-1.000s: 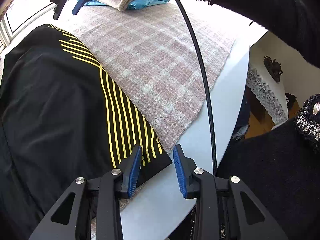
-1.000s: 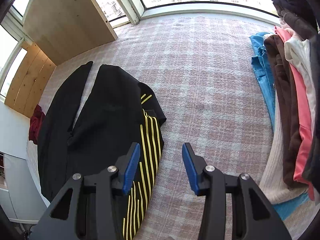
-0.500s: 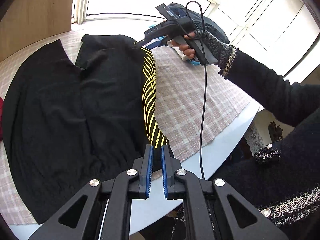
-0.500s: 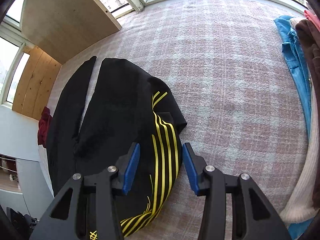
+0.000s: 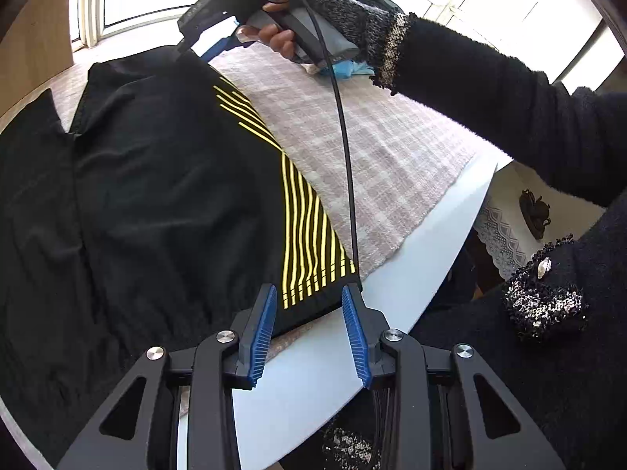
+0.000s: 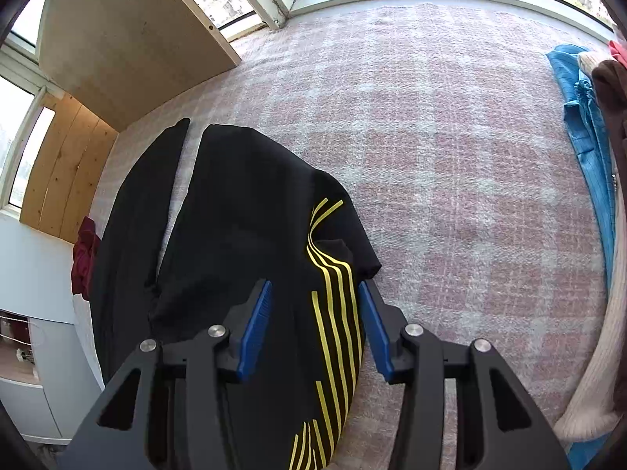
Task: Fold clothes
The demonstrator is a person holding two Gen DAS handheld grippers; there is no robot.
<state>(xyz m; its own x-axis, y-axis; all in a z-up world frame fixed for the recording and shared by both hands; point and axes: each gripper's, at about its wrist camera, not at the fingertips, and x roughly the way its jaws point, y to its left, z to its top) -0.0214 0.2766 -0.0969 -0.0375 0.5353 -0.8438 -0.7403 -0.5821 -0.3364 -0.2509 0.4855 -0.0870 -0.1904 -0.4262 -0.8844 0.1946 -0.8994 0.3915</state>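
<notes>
garment (image 5: 164, 196): we see matt black cloth, yellow stripes
blanket (image 6: 431, 156): rough woven plaid
pads (image 5: 261, 337): ribbed blue plastic

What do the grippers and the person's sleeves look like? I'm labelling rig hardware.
Both the left gripper and right gripper have black angular frames, silver bolts and ribbed blue pads. A black cable trails from the right one. The sleeve is fuzzy black knit with a speckled cuff.

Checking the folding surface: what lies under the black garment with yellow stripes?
The black garment lies on a pink plaid cloth, which covers a white table. The cloth shows around it; whatever is directly beneath the garment is covered.
</notes>
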